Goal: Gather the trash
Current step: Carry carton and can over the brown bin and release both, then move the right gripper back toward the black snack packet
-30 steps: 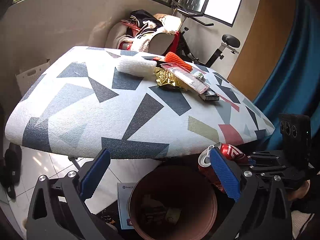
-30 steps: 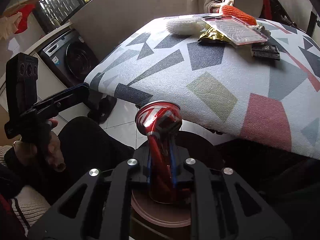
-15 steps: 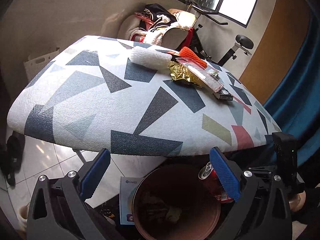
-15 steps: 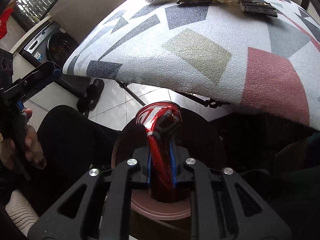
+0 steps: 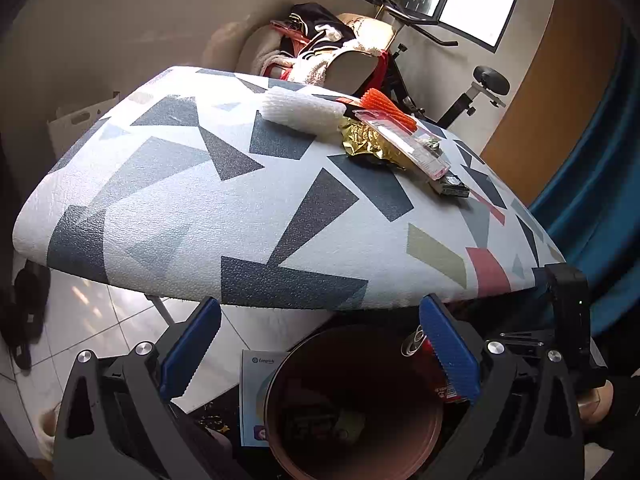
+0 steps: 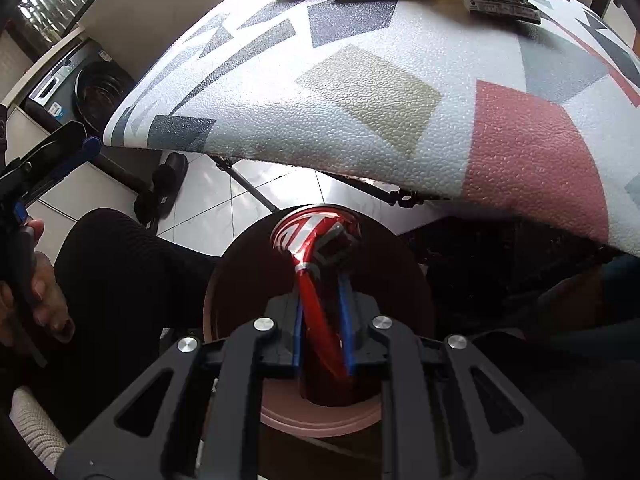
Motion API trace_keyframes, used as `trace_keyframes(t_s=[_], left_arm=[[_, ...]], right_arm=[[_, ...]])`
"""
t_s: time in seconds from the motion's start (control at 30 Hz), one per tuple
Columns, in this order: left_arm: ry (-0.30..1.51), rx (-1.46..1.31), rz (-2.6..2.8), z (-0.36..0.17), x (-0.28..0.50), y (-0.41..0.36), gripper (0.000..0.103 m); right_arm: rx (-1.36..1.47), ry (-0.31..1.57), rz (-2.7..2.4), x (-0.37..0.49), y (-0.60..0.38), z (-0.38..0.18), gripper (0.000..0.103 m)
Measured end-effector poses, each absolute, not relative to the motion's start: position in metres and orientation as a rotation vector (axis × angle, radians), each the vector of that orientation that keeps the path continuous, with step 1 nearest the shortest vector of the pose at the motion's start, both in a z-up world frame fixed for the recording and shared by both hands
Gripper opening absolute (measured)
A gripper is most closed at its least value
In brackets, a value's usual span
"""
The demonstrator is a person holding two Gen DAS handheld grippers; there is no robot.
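Observation:
My right gripper (image 6: 320, 312) is shut on a crushed red soda can (image 6: 316, 240) and holds it inside the mouth of a brown round bin (image 6: 412, 280) below the table edge. In the left wrist view the can (image 5: 424, 354) sits at the bin's (image 5: 280, 392) right rim, partly behind my right blue finger. My left gripper (image 5: 320, 348) is open and empty above the bin. More trash lies on the table's far side: a white foam wrap (image 5: 300, 110), a gold wrapper (image 5: 368, 142), a clear plastic pack (image 5: 404, 140) and a small dark packet (image 5: 450, 188).
The table (image 5: 200, 208) has a white cover with coloured shapes and overhangs the bin. An exercise bike (image 5: 476, 88) and a chair piled with clothes (image 5: 320, 52) stand behind it. A washing machine (image 6: 80, 88) is at the left. A blue curtain (image 5: 600, 160) hangs at the right.
My right gripper has lowered the can from level with the table edge down into the bin's mouth. My left gripper has stayed open and shifted slightly.

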State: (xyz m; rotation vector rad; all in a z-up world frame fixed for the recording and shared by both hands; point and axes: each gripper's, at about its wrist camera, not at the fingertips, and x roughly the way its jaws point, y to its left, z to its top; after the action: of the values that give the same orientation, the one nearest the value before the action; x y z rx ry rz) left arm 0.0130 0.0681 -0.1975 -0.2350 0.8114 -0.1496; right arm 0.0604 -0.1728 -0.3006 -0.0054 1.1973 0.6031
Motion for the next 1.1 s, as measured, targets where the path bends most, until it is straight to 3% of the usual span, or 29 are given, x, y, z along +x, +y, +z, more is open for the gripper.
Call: trace_keyframes(t_s=[0.17, 0.23, 0.3, 0.33, 0.4, 0.5, 1.1], left_arm=[[0.812, -0.236, -0.149, -0.198, 0.013, 0.068, 0.097], [0.813, -0.237, -0.148, -0.198, 0.013, 0.068, 0.097], [0.813, -0.236, -0.147, -0.198, 0.013, 0.068, 0.097], [0.813, -0.236, -0.146, -0.198, 0.013, 0.068, 0.097], [0.814, -0.237, -0.147, -0.198, 0.013, 0.068, 0.097], [0.814, -0.236, -0.147, -0.198, 0.013, 0.068, 0.097], [0.817, -0.239, -0.126, -0.2, 0.017, 0.069, 0.097]], right_arm=[[-0.042, 1.185, 0.568, 0.059, -0.17, -0.299, 0.026], [-0.057, 1.173, 0.556, 0.059, -0.17, -0.297, 0.041], [-0.079, 1.152, 0.541, 0.057, -0.169, -0.294, 0.068], [-0.088, 1.141, 0.542, 0.056, -0.168, -0.292, 0.072], [-0.109, 1.115, 0.541, 0.053, -0.166, -0.287, 0.091], [-0.136, 1.082, 0.534, 0.052, -0.165, -0.281, 0.097], [-0.032, 1.006, 0.492, 0.06, -0.184, -0.267, 0.097]])
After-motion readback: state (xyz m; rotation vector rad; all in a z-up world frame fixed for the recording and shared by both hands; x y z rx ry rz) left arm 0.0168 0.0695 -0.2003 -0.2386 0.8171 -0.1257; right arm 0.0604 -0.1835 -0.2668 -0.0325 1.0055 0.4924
